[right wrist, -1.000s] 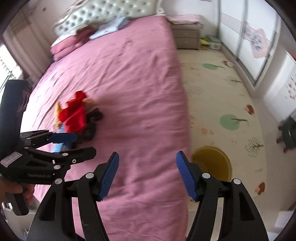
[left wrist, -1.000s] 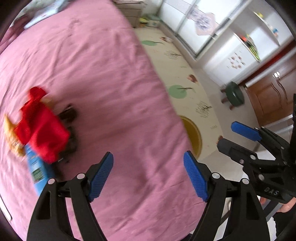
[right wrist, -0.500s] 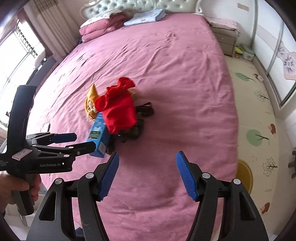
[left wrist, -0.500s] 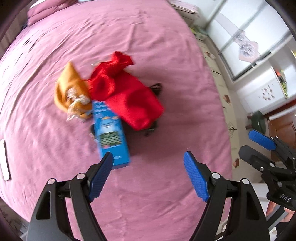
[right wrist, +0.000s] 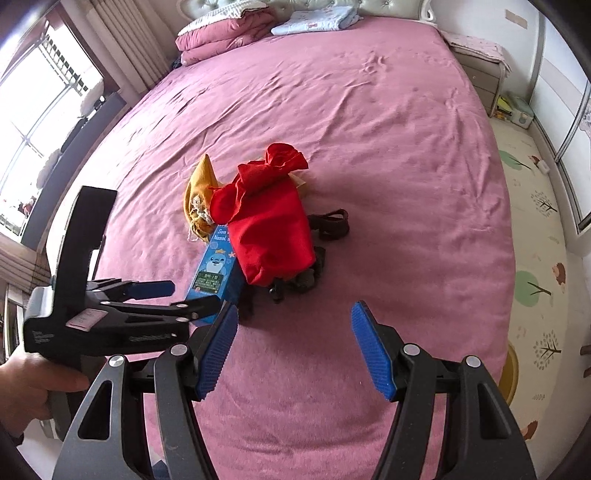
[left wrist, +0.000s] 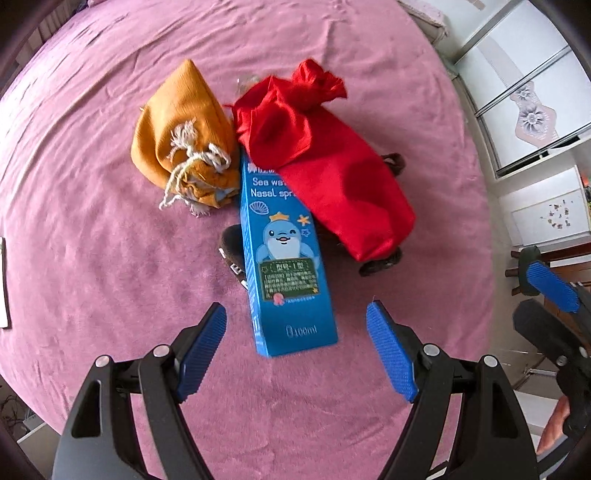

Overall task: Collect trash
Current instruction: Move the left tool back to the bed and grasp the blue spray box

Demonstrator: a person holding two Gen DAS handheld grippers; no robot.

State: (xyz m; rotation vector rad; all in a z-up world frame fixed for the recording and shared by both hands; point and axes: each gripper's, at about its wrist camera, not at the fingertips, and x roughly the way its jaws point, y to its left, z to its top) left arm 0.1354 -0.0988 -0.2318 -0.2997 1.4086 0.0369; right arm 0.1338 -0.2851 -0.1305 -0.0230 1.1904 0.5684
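While both pairs of tongs hang over the pink-covered bed (right wrist: 388, 122), a small heap of things lies about midway across its width, nearer the foot edge than the headboard. The left tongs (left wrist: 295, 350) stand spread and empty, pointing steeply down, with the near end of a long blue cardboard nasal-spray box printed with a cartoon dolphin (left wrist: 286, 258) lying between their blue pads yet clear of both. That box lies flat, its far end tucked under a red satin drawstring pouch (left wrist: 328, 166), which slants across it toward the bed's right edge. Touching the box's left side rests a mustard-yellow cloth pouch tied with frayed white cord (left wrist: 184, 136). Dark items (left wrist: 380, 262) poke out from under the red pouch and the box; they may be straps or buckles, but the view is too shadowed to tell.

The right tongs (right wrist: 291, 350) are likewise spread with nothing between them, held above bare bedcover closer to the foot edge than the heap. A hand (right wrist: 33, 384) grips the left tool's handle at the bed's left edge. Folded pink bedding (right wrist: 225, 29) sits at the head end.
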